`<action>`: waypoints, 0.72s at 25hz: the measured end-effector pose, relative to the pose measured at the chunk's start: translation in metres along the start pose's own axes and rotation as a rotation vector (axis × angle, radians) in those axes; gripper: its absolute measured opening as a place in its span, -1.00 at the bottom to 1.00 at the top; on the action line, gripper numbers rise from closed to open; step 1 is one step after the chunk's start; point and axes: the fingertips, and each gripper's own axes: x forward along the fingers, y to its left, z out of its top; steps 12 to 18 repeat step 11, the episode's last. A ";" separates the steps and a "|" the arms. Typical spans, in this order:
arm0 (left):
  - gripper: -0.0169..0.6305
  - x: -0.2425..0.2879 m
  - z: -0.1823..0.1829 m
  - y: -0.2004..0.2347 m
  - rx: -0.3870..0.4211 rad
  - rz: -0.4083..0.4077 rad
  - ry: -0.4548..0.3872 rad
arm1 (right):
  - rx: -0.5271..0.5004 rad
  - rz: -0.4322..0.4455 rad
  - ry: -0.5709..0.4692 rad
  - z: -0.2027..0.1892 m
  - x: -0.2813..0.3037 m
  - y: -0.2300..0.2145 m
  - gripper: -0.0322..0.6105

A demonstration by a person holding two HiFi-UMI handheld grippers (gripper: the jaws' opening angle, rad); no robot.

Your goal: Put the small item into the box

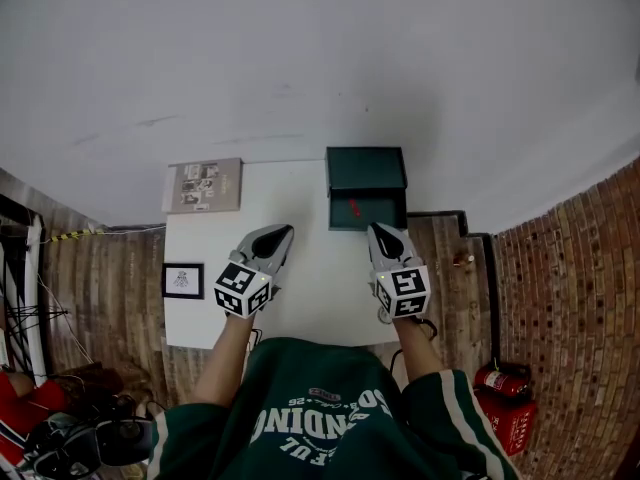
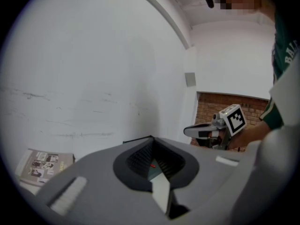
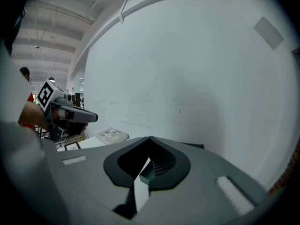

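Small item [image 1: 354,208] in box [image 1: 386,211], long axis slanted near-far; left gripper [image 1: 279,235], right gripper [image 1: 381,233] jaws clenched.

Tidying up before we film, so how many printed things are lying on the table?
2. A booklet at the table's far left corner, and a framed picture at its left edge, nearer the person. None looks hidden.

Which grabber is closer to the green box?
The right gripper: its tip sits just in front of the green box, at its near edge. The left gripper is further off to the side, over the middle of the white table.
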 end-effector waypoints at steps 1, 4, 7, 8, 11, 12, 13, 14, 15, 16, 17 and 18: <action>-0.79 0.000 -0.001 0.000 -0.001 0.000 0.002 | 0.001 0.002 0.001 0.000 0.000 0.001 -0.89; -0.79 -0.001 -0.001 0.000 -0.005 0.001 0.005 | 0.002 0.006 0.001 0.000 0.000 0.002 -0.89; -0.79 -0.003 -0.001 -0.002 -0.005 0.003 0.006 | 0.005 0.007 0.000 0.000 -0.003 0.005 -0.89; -0.79 -0.004 -0.002 -0.003 -0.004 0.003 0.006 | 0.006 0.007 0.000 0.000 -0.004 0.006 -0.89; -0.79 -0.007 -0.003 -0.005 -0.005 0.003 0.005 | 0.008 0.008 0.000 -0.001 -0.006 0.010 -0.89; -0.79 -0.007 -0.003 -0.005 -0.005 0.003 0.005 | 0.008 0.008 0.000 -0.001 -0.006 0.010 -0.89; -0.79 -0.007 -0.003 -0.005 -0.005 0.003 0.005 | 0.008 0.008 0.000 -0.001 -0.006 0.010 -0.89; -0.79 -0.007 -0.003 -0.005 -0.005 0.003 0.005 | 0.008 0.008 0.000 -0.001 -0.006 0.010 -0.89; -0.79 -0.007 -0.003 -0.005 -0.005 0.003 0.005 | 0.008 0.008 0.000 -0.001 -0.006 0.010 -0.89; -0.79 -0.007 -0.003 -0.005 -0.005 0.003 0.005 | 0.008 0.008 0.000 -0.001 -0.006 0.010 -0.89; -0.79 -0.007 -0.003 -0.005 -0.005 0.003 0.005 | 0.008 0.008 0.000 -0.001 -0.006 0.010 -0.89; -0.79 -0.007 -0.003 -0.005 -0.005 0.003 0.005 | 0.008 0.008 0.000 -0.001 -0.006 0.010 -0.89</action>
